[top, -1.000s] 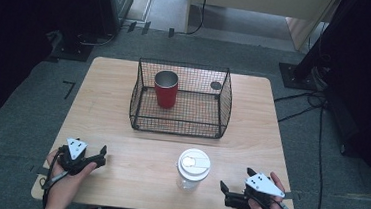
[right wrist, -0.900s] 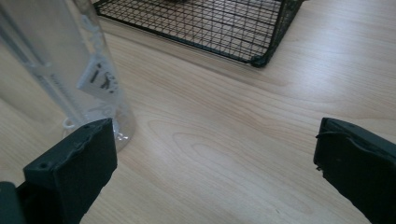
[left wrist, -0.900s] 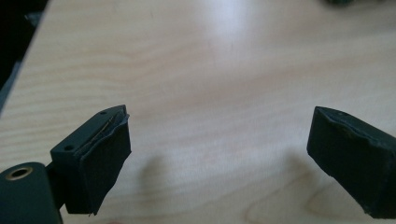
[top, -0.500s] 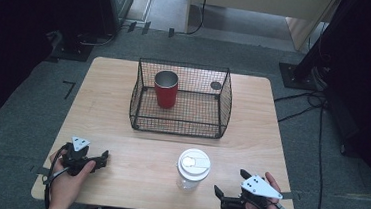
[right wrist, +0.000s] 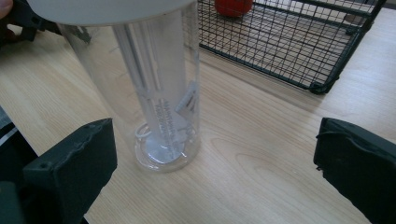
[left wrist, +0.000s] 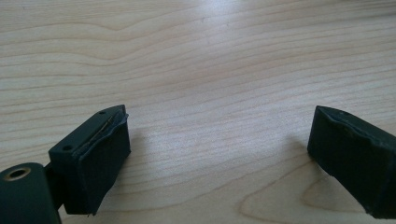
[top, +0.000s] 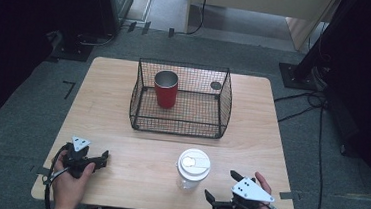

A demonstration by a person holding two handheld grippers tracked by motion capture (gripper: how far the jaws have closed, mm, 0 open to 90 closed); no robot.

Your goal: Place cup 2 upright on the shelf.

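Tipping risk: your right tongs (top: 217,187), spread wide and empty, sit near the tall clear tumbler (top: 193,169) on the table (top: 121,129); a grazing jaw could topple it. Left tongs (top: 103,157): released, resting on bare wood. Tumbler: white-lidded, apparently empty. Wire basket (top: 177,129): one red cup (top: 165,89), upright.

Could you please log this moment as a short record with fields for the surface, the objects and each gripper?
surface: wooden table
wire basket: black mesh, open top, toward the far middle of the table
red cup: upright inside the basket, left part
clear cup: white lid, upright on the table in front of the basket
left gripper: open, jaws low over bare wood, holding nothing
right gripper: open, jaws facing the clear cup, not touching it
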